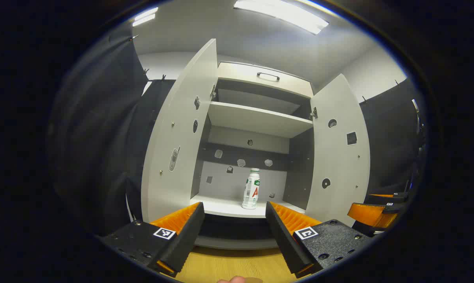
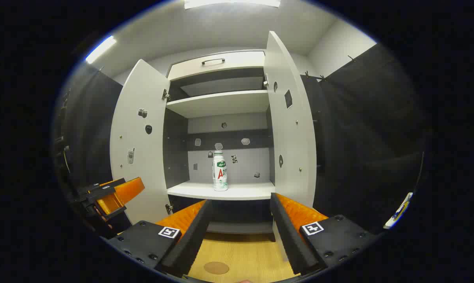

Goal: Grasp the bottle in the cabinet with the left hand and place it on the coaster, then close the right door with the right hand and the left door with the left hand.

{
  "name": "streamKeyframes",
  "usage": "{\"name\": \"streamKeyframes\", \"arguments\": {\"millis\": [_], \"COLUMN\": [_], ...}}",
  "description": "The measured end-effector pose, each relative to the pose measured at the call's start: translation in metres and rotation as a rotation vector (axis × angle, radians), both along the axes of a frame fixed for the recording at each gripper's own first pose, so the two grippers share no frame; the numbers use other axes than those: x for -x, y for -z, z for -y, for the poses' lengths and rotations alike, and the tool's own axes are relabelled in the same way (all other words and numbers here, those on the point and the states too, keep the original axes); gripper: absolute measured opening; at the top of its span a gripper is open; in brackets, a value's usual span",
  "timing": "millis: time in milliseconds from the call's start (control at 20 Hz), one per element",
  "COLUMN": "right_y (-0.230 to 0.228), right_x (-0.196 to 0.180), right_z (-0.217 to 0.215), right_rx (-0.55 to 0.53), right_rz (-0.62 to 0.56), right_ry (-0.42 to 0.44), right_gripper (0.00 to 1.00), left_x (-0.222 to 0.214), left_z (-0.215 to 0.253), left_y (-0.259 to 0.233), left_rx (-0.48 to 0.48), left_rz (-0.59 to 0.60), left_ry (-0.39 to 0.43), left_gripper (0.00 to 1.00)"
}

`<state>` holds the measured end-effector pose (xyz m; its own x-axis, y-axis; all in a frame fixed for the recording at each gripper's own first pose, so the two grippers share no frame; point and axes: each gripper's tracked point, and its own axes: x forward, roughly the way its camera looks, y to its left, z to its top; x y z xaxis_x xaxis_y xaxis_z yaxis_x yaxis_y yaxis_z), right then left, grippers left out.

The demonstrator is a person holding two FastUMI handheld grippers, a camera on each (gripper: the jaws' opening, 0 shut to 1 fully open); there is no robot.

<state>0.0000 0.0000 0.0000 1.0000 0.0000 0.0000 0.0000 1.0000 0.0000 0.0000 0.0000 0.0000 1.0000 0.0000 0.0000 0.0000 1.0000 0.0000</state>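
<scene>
Item: bottle (image 1: 251,188), white with a pale cap, 1 unit, upright on the lower shelf (image 1: 221,206) of the cabinet, both doors swung wide. Left gripper (image 1: 235,232): fingers spread apart, holding nothing; in the left gripper view the bottle stands between the 2 fingertips in line of sight but well beyond them, slightly toward the right-hand finger. Right gripper (image 2: 240,228): fingers likewise parted and empty, well short of the shelf. Coaster (image 2: 216,267): brown disc on the wooden table, below the cabinet front. Risks, as judged: the off-centre line could let 1 finger strike the bottle first and topple it (tall, narrow, light-looking); a low approach could catch the shelf edge; closing on the cap rather than the body could let it slip; the left door (image 1: 182,129) stands close beside the reach path.
</scene>
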Motion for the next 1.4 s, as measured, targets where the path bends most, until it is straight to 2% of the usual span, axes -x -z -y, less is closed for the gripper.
{"name": "streamKeyframes", "arguments": {"millis": [1200,1250,1300,1400], "right_y": [0.005,0.006,0.007,0.006], "right_x": [0.003,0.003,0.003,0.002], "right_z": [0.003,0.004,0.006,0.008], "right_rx": [-0.009,-0.010,-0.011,-0.021], "right_rz": [-0.011,-0.014,-0.016,-0.017], "right_ry": [0.005,0.008,0.009,0.008], "right_gripper": [0.97,0.97,0.97,0.97], "left_x": [0.005,0.002,-0.003,-0.024], "left_z": [-0.017,-0.019,-0.020,-0.016], "left_y": [0.006,0.005,0.001,-0.010], "left_rx": [-0.020,-0.024,-0.024,0.013], "left_rz": [-0.031,-0.030,-0.028,-0.033], "left_ry": [-0.058,-0.057,-0.054,-0.025], "left_gripper": [0.95,0.98,0.95,0.94]}}
